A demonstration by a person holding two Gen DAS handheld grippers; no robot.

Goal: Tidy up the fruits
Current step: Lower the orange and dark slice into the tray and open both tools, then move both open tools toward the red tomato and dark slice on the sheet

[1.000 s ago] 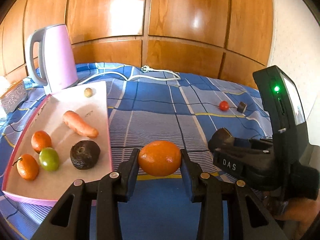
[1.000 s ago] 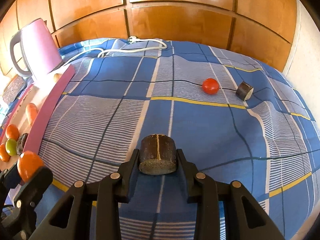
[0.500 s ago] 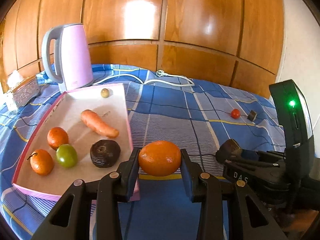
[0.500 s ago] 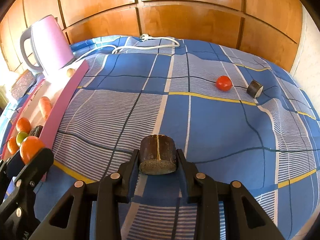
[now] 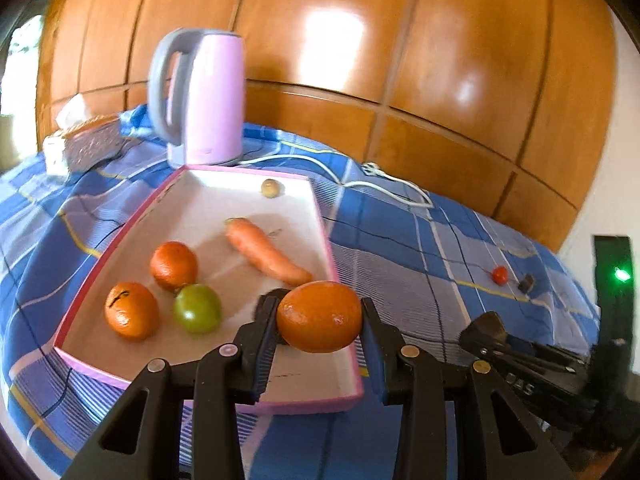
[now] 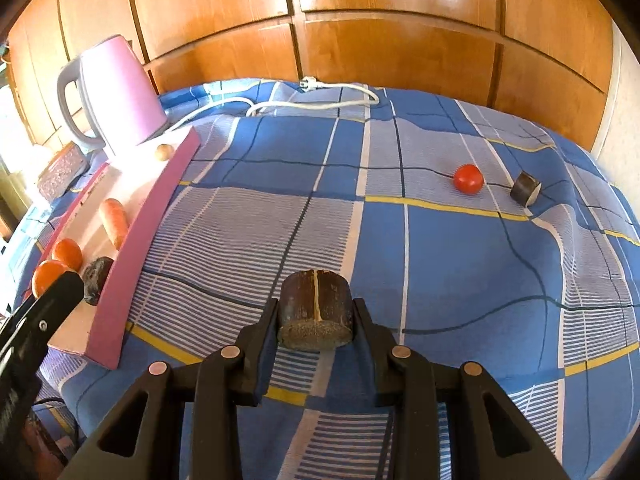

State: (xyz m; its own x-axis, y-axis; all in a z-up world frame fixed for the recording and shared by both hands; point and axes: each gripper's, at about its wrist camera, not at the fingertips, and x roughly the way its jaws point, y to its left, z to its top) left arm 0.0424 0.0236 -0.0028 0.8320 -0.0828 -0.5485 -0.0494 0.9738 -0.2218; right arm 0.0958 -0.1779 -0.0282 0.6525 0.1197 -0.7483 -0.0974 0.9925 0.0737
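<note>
Left gripper (image 5: 320, 318) has its fingers clamped on an orange (image 5: 319, 317), one pad on each side, and it hangs above the near right corner of the pink-rimmed tray (image 5: 128, 226). Right behind the held orange a dark, wrinkled fruit (image 6: 96, 280) peeks out, mostly hidden from the left wrist camera. Inside the tray, a green round fruit (image 5: 197, 309) sits touching two more oranges: one at the near left (image 5: 131, 316), one just behind (image 5: 174, 266). A carrot (image 5: 266, 251) lies diagonally through the middle, and a small tan round fruit (image 5: 271, 188) rests by the far edge. Past the tray's far left corner stands a pink electric kettle (image 5: 200, 98), with a patterned box (image 5: 86, 146) to its left and the white power cord (image 5: 384, 184) trailing right along the blue checked cloth (image 6: 400, 248).

Over to the right gripper (image 6: 316, 316): squeezed on a dark brown cylindrical chunk (image 6: 316, 314), pale split line down its face, held above the cloth's middle. Far right on the cloth, well apart from the tray, a red tomato (image 6: 468, 178) and just beside it a small dark cut piece (image 6: 525, 188).
</note>
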